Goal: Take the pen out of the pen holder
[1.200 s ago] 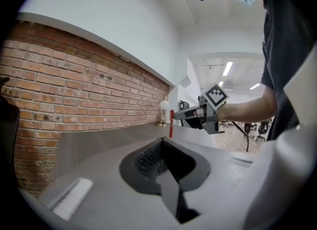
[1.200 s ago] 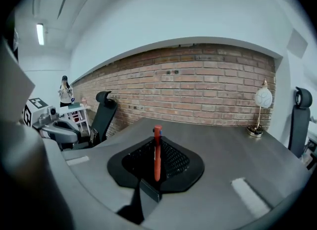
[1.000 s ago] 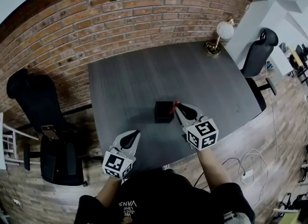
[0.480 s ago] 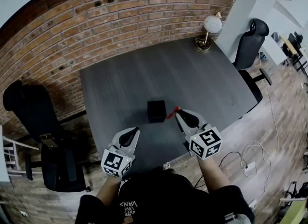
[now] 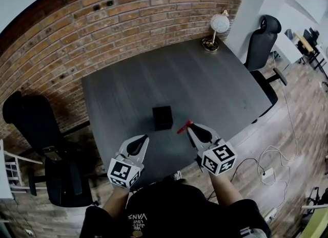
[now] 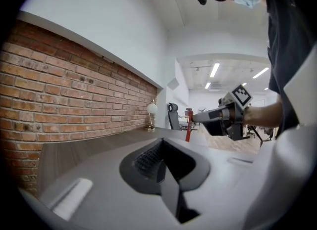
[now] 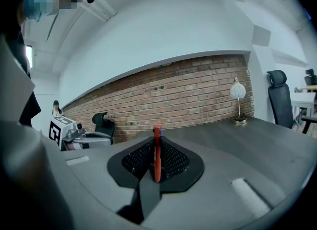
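Observation:
A black square pen holder [image 5: 163, 117] stands on the dark grey table [image 5: 205, 83], near its front middle. My right gripper [image 5: 187, 127] is shut on a red pen [image 5: 184, 127], held clear of the holder, to its right and nearer the table's front edge. In the right gripper view the red pen [image 7: 157, 153] stands upright between the closed jaws. My left gripper [image 5: 144, 139] hangs at the table's front edge, left of the holder, with its jaws together and nothing in them. From the left gripper view I see the right gripper [image 6: 194, 118] with the pen [image 6: 188, 130].
A small table lamp [image 5: 217, 26] stands at the table's far right corner. A brick wall [image 5: 128, 17] runs behind the table. Black office chairs stand at the left [image 5: 31, 124] and right [image 5: 262, 42]. Cables and a power strip [image 5: 266, 173] lie on the wooden floor at right.
The right gripper has pulled the red pen up and away from the holder, toward the table's front right. The left gripper has stayed put.

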